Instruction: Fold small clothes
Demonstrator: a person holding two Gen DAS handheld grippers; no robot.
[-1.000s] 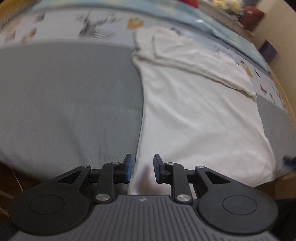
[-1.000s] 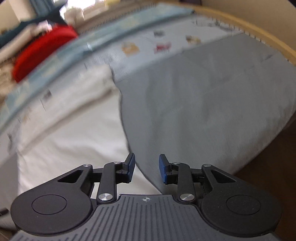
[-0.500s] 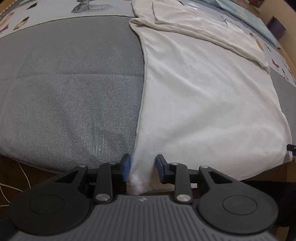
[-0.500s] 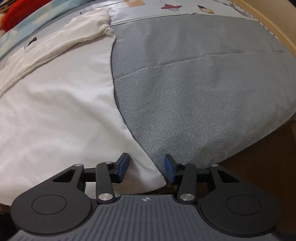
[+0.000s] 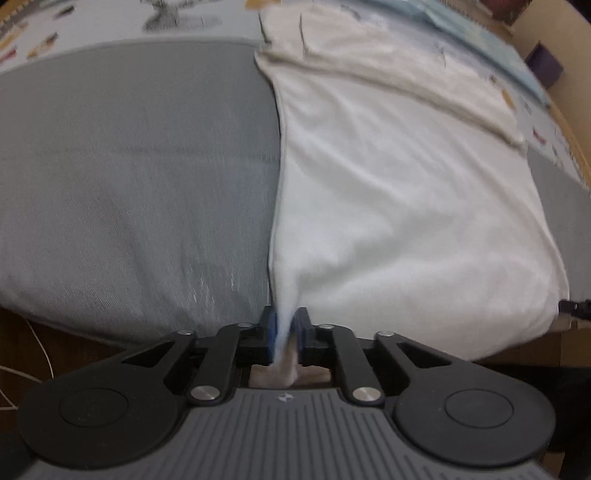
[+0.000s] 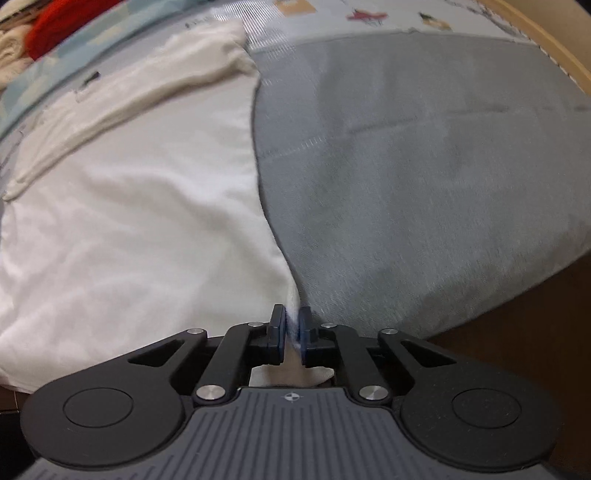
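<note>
A white T-shirt lies flat on a grey cushion, its sleeves folded in at the far end. My left gripper is shut on the shirt's near left hem corner, and the cloth rises into the jaws. In the right wrist view the same white shirt lies left of the grey cushion. My right gripper is shut on the shirt's near right hem corner. Both corners are lifted slightly off the cushion.
A patterned light-blue bedsheet lies beyond the cushion. A red item and folded cream cloth sit at the far left. The cushion's near edge drops to a dark wooden floor. A wooden bed rim runs at right.
Both grippers moved in over the shirt's near hem corners and closed on them. The cloth now bunches up between each pair of jaws.
</note>
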